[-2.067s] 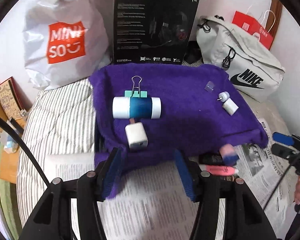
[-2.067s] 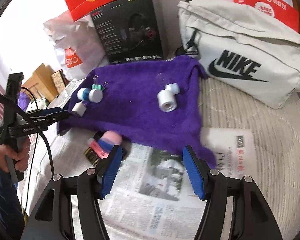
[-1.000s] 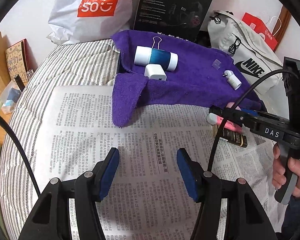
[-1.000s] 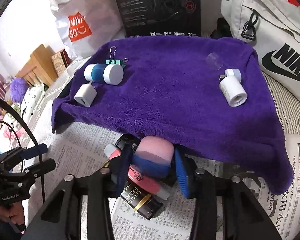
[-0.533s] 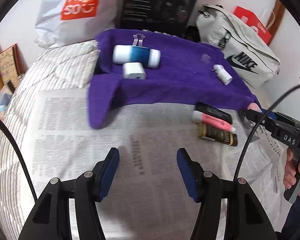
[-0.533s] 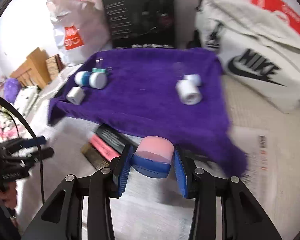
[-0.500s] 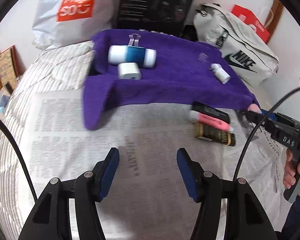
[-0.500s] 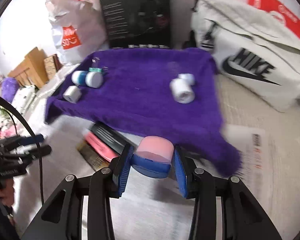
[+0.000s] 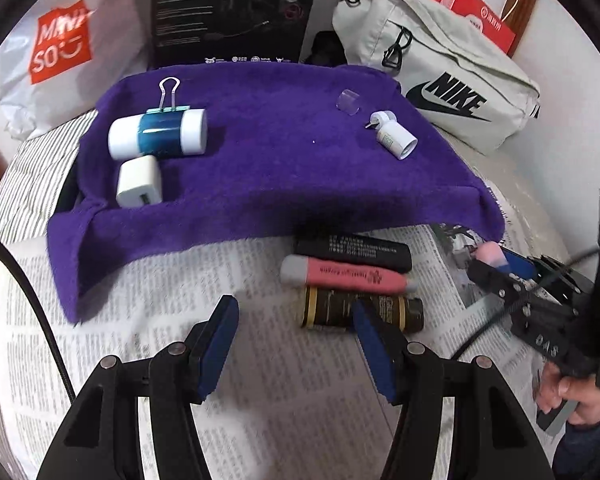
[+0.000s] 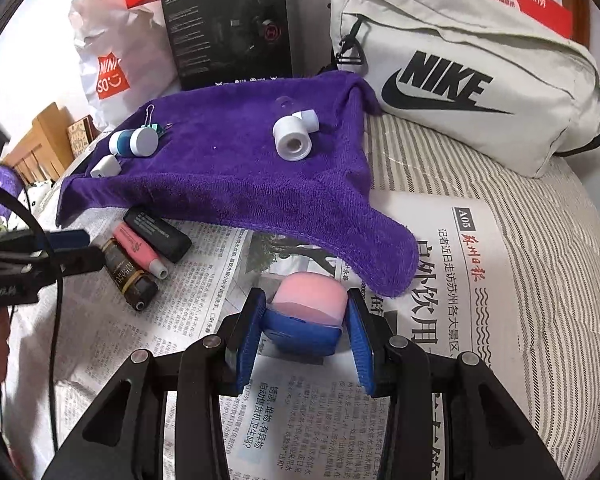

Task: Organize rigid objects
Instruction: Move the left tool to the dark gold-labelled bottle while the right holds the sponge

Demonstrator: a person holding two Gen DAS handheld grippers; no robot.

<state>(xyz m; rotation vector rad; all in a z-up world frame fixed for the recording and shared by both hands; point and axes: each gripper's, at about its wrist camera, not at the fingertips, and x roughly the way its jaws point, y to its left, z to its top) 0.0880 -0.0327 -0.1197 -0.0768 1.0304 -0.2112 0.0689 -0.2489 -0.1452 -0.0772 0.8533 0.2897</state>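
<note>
Right gripper [image 10: 306, 330] is clamping the pink-and-blue case [image 10: 306, 320], now lifted off the tubes [image 10: 140, 258] and hanging over newspaper [image 10: 440, 400]. Left gripper [image 9: 296, 336] is gaping empty, now nearer the tubes.

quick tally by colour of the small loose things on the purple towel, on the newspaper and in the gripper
White: 2, the charger cube and the small bottle.
White and blue: 1, the cylinder case.
Teal: 1, the binder clip.
Clear: 1, the little cap.
Black: 1, the tube.
Pink: 1, the tube.
Dark brown: 1, the tube.
Pink and blue: 1, the case in the right gripper.
Total: 9.
</note>
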